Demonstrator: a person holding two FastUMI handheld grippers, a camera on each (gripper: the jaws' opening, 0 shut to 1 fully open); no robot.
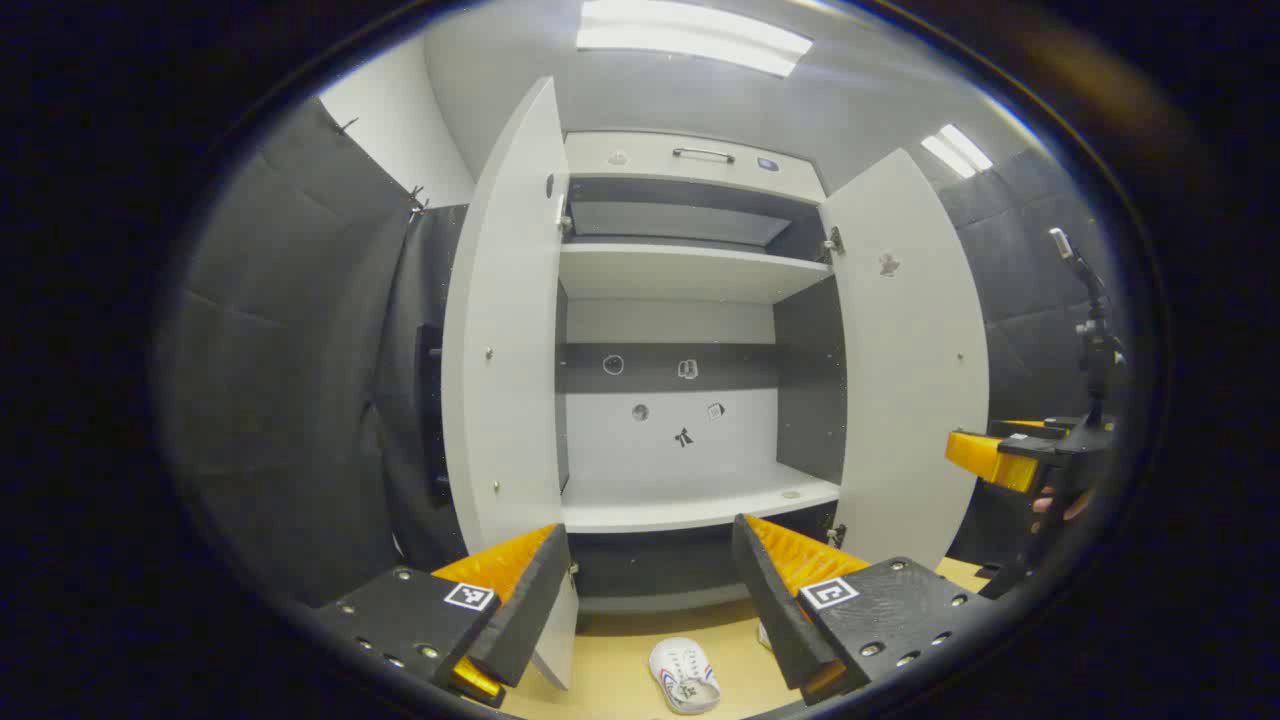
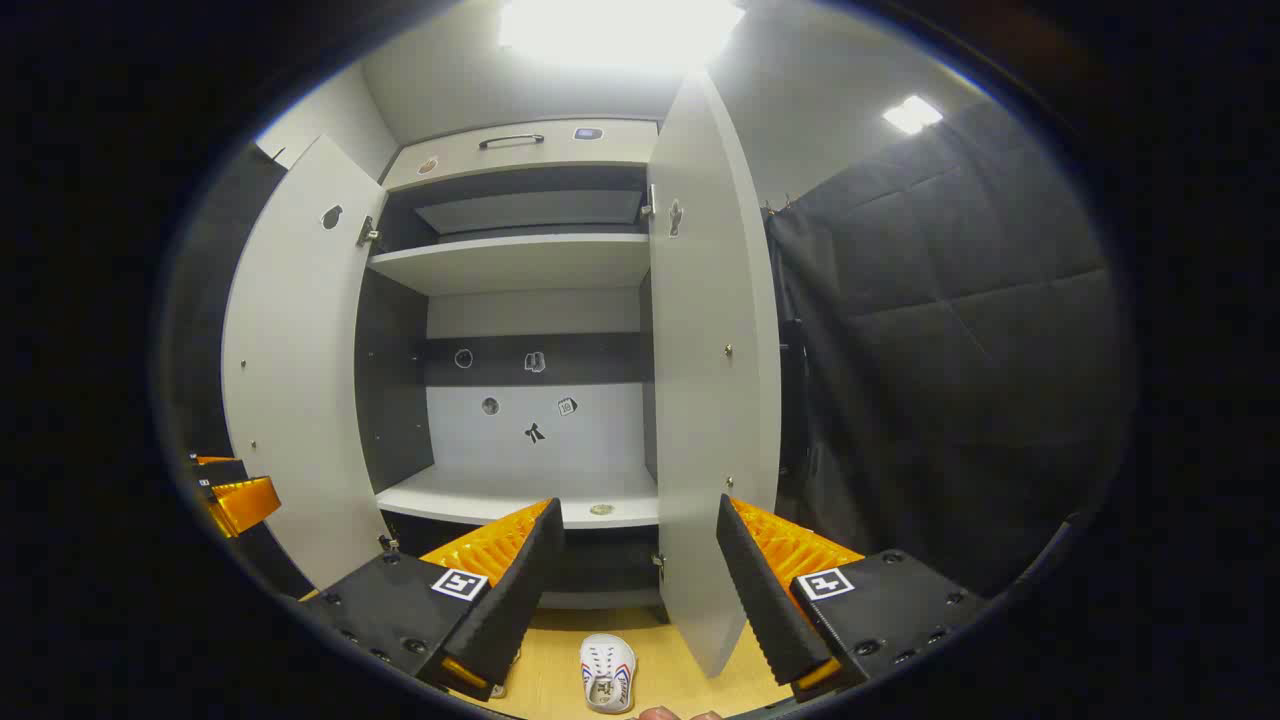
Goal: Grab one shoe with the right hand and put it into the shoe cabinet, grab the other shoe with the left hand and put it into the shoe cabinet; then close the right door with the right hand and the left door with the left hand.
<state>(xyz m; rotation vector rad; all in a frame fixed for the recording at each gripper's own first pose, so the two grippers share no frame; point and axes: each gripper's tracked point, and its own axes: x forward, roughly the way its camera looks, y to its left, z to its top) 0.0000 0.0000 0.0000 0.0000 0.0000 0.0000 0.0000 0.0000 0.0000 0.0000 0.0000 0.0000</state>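
Note:
The white shoe cabinet (image 1: 690,495) stands ahead with its left door (image 1: 510,330) and right door (image 1: 905,350) swung wide open; its shelves are bare. One white shoe (image 1: 685,675) with coloured stripes lies on the wooden floor below my left gripper (image 1: 650,600), which is open and holds nothing. A sliver of a second shoe (image 1: 765,635) peeks from behind its right finger. In the right gripper view the shoe (image 2: 608,673) lies on the floor under my right gripper (image 2: 635,595), also open and holding nothing, with the right door (image 2: 715,380) edge-on just beyond it.
Padded dark booth walls (image 2: 950,350) flank the cabinet on both sides. A drawer with a handle (image 1: 703,154) tops the cabinet. The right gripper (image 1: 985,460) and the hand holding it show at the right of the left gripper view; the left gripper (image 2: 235,495) shows at the left of the right gripper view.

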